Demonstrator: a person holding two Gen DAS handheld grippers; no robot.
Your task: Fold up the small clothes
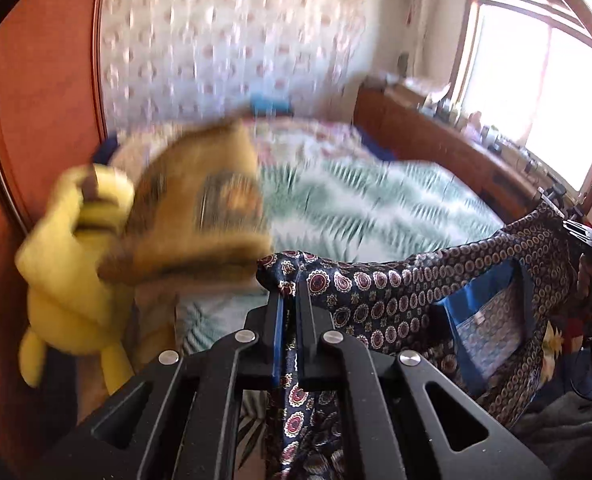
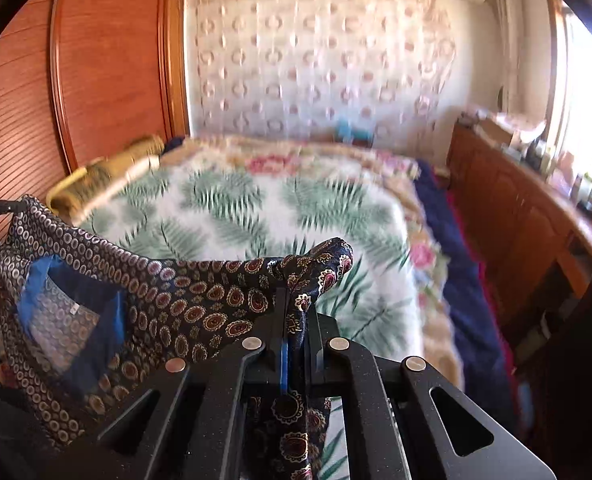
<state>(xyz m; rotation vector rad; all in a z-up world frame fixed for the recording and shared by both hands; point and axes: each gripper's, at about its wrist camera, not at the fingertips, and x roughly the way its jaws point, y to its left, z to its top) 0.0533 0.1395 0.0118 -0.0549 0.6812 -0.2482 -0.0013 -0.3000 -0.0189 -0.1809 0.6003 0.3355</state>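
Note:
A dark navy patterned garment with red and gold medallions and a blue inner lining hangs stretched in the air between my two grippers, above the bed. My left gripper is shut on one corner of it. My right gripper is shut on the other corner, and the garment runs off to the left in the right wrist view. The right gripper also shows at the far right of the left wrist view. The lower part of the garment hangs below both grippers, mostly hidden.
A bed with a white and green leaf-print blanket lies below. A yellow plush toy and a tan folded cloth sit at its left by a wooden wardrobe. A wooden dresser runs along the right under a window.

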